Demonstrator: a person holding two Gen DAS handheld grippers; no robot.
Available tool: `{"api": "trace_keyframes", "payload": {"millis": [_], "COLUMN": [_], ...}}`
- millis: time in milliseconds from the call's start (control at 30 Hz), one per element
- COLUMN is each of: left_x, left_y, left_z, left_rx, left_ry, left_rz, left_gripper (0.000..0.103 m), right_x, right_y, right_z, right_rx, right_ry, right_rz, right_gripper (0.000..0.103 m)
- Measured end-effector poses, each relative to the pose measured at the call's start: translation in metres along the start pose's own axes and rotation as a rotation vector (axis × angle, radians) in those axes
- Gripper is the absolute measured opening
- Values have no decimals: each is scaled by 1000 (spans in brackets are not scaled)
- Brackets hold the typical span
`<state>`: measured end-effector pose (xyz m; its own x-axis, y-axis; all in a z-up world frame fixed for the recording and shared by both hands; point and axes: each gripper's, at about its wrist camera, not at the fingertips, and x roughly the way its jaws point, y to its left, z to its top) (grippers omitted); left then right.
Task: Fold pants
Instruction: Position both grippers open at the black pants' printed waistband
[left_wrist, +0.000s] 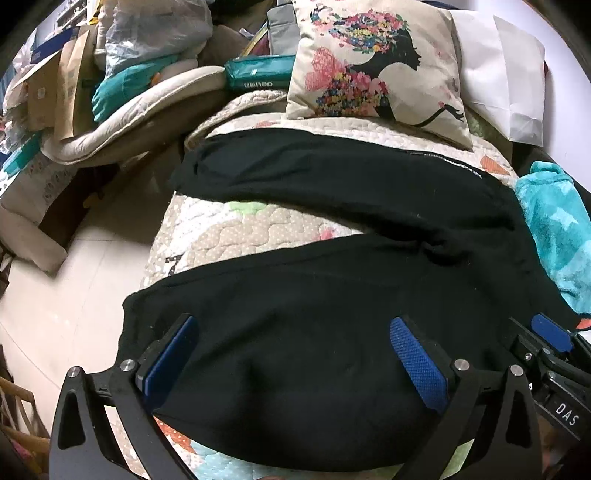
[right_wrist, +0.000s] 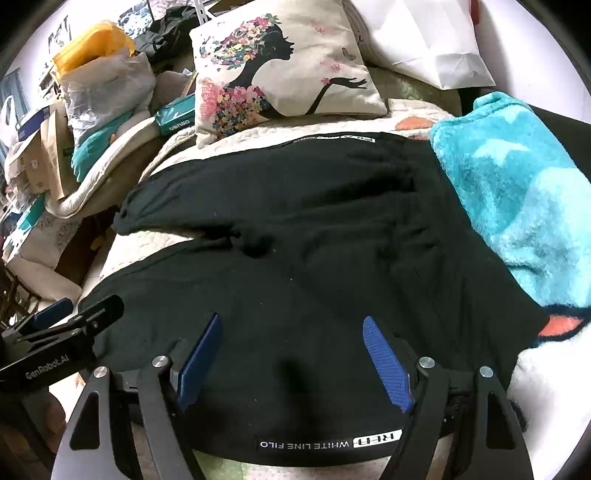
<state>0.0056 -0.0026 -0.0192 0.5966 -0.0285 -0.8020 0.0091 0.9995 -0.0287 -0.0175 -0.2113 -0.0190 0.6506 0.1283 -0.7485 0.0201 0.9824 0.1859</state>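
You've got the black pants (left_wrist: 332, 295) spread flat on the quilted bed cover (left_wrist: 229, 229), two legs splayed apart in a V with a wedge of quilt showing between them. From the left wrist view, the near leg runs right under your left gripper (left_wrist: 291, 365), and its blue pads (left_wrist: 421, 365) are wide apart, sitting over the fabric without pinching any of it. The far leg stretches off toward the flower-lady cushion (left_wrist: 373, 66) at the head of the bed.

Your right gripper (right_wrist: 295, 365) is in the same state: blue pads (right_wrist: 388, 365) spread well apart above the near edge of the pants, nothing between them. Just below it you can read a white label strip (right_wrist: 328, 441) on the near edge of the cloth, upside down. There's a second white strip (right_wrist: 332, 139) on the far edge near the cushion.

The two grippers are side by side over that near leg; each one shows up at the edge of the other's camera. A fluffy turquoise blanket (right_wrist: 517, 206) lies against the right side of the pants, overlapping the edge a little. A white paper bag (right_wrist: 432, 44) sits behind the cushion, and left of the bed there's a heap of bags and boxes (right_wrist: 74, 122).
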Motion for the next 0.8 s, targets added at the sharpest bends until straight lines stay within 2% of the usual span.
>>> {"api": "trace_keyframes", "payload": {"millis": [133,800], "left_x": [5,7], "left_y": [0,0], "left_z": [-1,-3], "left_rx": [-8,-8], "left_ry": [24,29], "left_rz": [-8,-9], "left_gripper": [103,103], "right_x": [0,3], "right_y": [0,1], "right_z": [-1,-4], "right_rx": [2,0], "right_ry": [0,3], "right_rz": [3,4], "right_gripper": [83,84]}}
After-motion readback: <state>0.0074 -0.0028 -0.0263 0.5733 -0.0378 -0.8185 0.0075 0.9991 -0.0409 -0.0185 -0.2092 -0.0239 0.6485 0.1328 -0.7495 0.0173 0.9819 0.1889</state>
